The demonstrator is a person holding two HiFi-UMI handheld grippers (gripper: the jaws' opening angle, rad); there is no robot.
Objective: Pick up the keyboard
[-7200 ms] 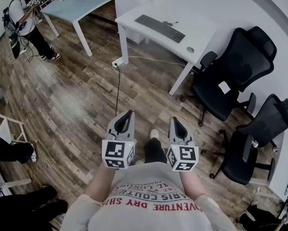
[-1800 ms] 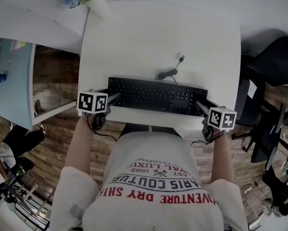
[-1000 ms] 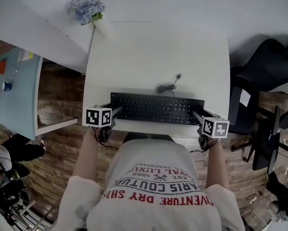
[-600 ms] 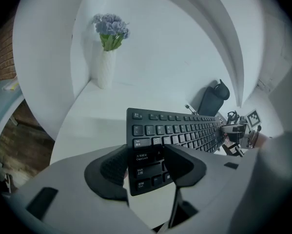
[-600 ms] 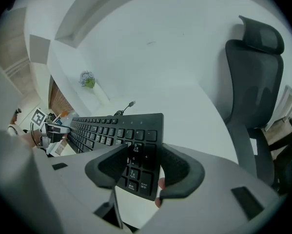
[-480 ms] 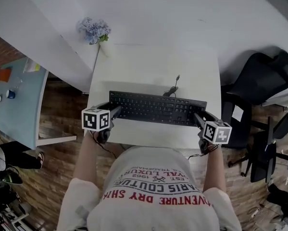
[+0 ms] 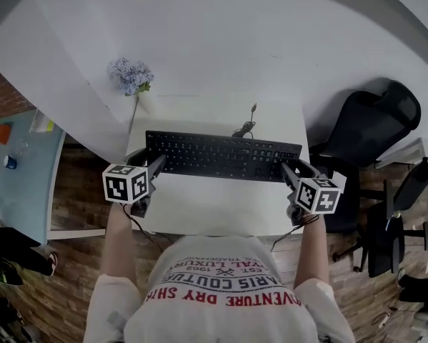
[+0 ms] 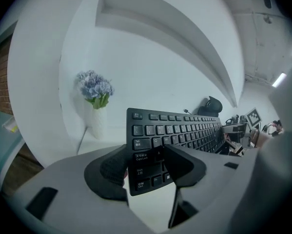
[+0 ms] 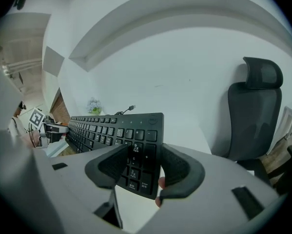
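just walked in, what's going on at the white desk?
A person holds a gripper in each hand. The left tongs are clamped on the left end of the black keyboard, and the right tongs on its right end. Between them, the keyboard is held up off the white desk. Its cable trails loose, with the plug end connected to nothing.
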